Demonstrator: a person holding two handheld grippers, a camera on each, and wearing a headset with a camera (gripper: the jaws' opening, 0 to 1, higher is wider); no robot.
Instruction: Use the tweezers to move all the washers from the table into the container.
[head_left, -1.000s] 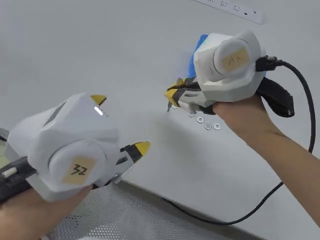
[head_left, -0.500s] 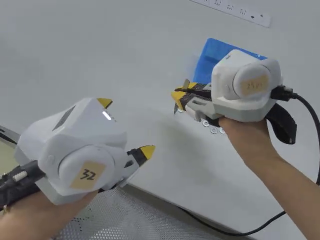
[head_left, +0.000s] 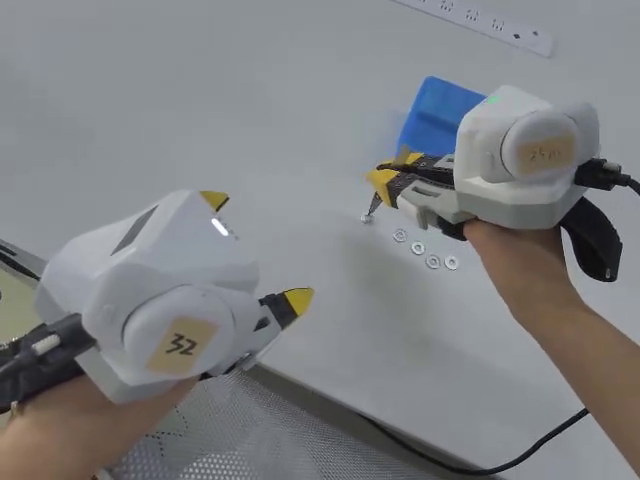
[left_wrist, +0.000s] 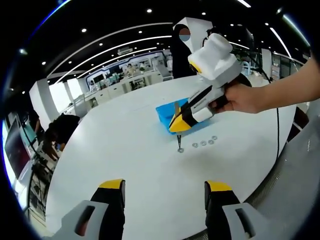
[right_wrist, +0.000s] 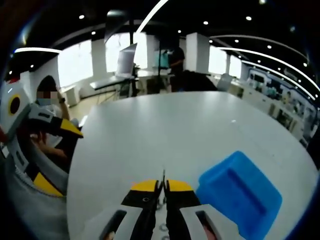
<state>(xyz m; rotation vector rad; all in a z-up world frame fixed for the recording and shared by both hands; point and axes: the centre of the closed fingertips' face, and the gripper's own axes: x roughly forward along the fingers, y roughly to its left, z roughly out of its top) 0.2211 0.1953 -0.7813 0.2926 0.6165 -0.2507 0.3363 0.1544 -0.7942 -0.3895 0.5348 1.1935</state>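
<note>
Nearest me, the left claw (head_left: 255, 249) hung released near the bench's front edge, its yellow-tipped jaws wide apart with nothing between them. A tan sticker (head_left: 180, 345) on its white body read "32". Below it ran a strip of grey mesh (head_left: 250, 435). A black cable (head_left: 520, 452) lay on the white bench (head_left: 180, 90) close to that edge, passing under the forearm behind the right claw.

Farther out, the washers (head_left: 417, 247) lay flat on the bench, four close together in a short loose row. In the left gripper view a fifth one lay just past the row's end. The right claw (head_left: 392, 175) was clenched on the tweezers (head_left: 374, 205), whose tips pointed down at that fifth one. I could not tell whether they touched it. The label (head_left: 545, 155) on the right claw carried numerals too faint for me to read.

Just behind that claw sat the blue container (head_left: 430, 115), near the washers. In the right gripper view its hollow showed plain blue. At the far side of the bench lay a white power strip (head_left: 490, 25).
</note>
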